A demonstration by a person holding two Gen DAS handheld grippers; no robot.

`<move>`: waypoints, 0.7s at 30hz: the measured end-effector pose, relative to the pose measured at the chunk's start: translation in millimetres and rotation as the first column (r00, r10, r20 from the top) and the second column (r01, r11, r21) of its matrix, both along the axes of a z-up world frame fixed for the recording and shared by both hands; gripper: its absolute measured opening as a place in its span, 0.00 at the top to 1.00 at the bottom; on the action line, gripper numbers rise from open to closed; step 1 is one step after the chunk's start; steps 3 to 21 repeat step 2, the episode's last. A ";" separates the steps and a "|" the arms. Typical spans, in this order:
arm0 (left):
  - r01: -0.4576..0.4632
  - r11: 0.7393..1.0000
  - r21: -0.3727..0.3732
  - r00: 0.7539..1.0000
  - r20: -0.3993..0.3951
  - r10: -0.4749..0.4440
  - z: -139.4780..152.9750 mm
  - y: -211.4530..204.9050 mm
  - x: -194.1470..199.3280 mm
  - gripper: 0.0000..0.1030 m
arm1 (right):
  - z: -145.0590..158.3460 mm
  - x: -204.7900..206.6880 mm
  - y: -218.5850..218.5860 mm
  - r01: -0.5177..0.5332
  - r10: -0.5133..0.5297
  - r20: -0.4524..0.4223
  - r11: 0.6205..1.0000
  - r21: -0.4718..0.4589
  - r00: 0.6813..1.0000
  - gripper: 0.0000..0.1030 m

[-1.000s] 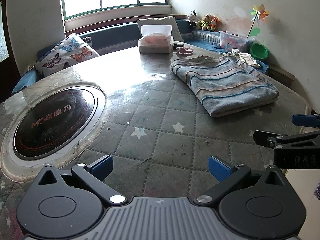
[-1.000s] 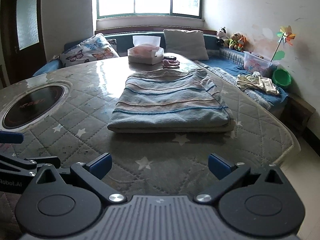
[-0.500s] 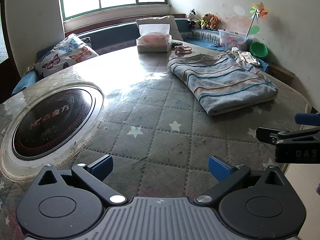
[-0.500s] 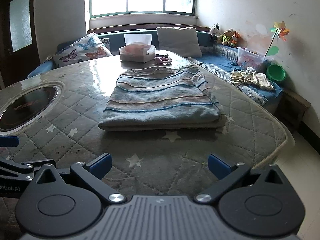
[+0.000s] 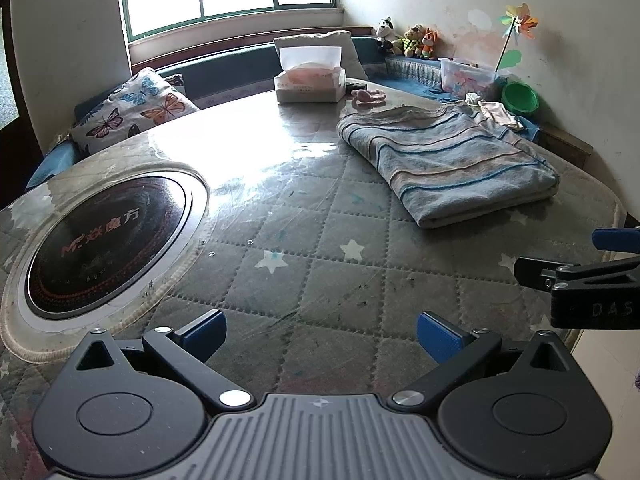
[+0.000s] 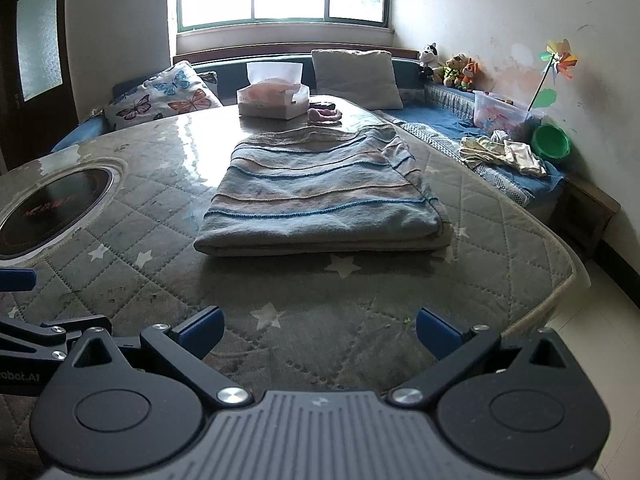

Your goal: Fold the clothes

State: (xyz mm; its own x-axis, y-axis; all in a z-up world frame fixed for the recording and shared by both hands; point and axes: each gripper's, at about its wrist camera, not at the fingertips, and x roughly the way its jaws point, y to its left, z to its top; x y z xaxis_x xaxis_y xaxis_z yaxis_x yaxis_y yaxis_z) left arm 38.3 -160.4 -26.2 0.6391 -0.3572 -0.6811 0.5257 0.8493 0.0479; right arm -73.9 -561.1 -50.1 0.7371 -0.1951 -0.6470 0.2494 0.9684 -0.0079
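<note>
A striped blue-grey garment (image 5: pixel 448 160) (image 6: pixel 320 200) lies folded flat on the quilted table (image 5: pixel 304 264) (image 6: pixel 360 304), toward its right side. My left gripper (image 5: pixel 320 330) hovers open over the table's near edge, well short of the garment, nothing between its fingers. My right gripper (image 6: pixel 318 328) is also open and empty, facing the garment's near folded edge from a distance. The right gripper's side shows at the right edge of the left wrist view (image 5: pixel 588 280), and the left gripper's at the left edge of the right wrist view (image 6: pixel 28 344).
A round dark hotplate (image 5: pixel 104 244) (image 6: pixel 52 204) is set into the table's left part. A tissue box (image 5: pixel 310 80) (image 6: pixel 274 98) and a small pink item (image 5: pixel 368 97) sit at the far edge. Loose clothes (image 6: pixel 504 152), a green bowl (image 6: pixel 550 141) and cushions lie on the bench beyond.
Both grippers have drawn back slightly from the folded garment, which looks a little farther away. The garment has not moved, and both grippers stay open.
</note>
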 end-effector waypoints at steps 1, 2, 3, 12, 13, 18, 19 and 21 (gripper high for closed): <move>0.001 1.000 0.000 1.000 -0.002 -0.001 -0.3 0.0 0.3 0.00 | 0.0 0.0 0.1 0.000 0.000 0.000 1.000 0.000 1.000 0.00; 0.002 1.000 0.001 1.000 -0.003 -0.002 -0.3 0.1 0.4 0.00 | 0.1 0.0 0.1 0.000 0.000 -0.001 1.000 0.000 1.000 0.00; 0.002 1.000 0.001 1.000 -0.003 -0.002 -0.3 0.1 0.4 0.00 | 0.1 0.0 0.1 0.000 0.000 -0.001 1.000 0.000 1.000 0.00; 0.002 1.000 0.001 1.000 -0.003 -0.002 -0.3 0.1 0.4 0.00 | 0.1 0.0 0.1 0.000 0.000 -0.001 1.000 0.000 1.000 0.00; 0.002 1.000 0.001 1.000 -0.003 -0.002 -0.3 0.1 0.4 0.00 | 0.1 0.0 0.1 0.000 0.000 -0.001 1.000 0.000 1.000 0.00; 0.002 1.000 0.001 1.000 -0.003 -0.002 -0.3 0.1 0.4 0.00 | 0.1 0.0 0.1 0.000 0.000 -0.001 1.000 0.000 1.000 0.00; 0.002 1.000 0.001 1.000 -0.003 -0.002 -0.3 0.1 0.4 0.00 | 0.1 0.0 0.1 0.000 0.000 -0.001 1.000 0.000 1.000 0.00; 0.002 1.000 0.001 1.000 -0.003 -0.002 -0.3 0.1 0.4 0.00 | 0.1 0.0 0.1 0.000 0.000 -0.001 1.000 0.000 1.000 0.00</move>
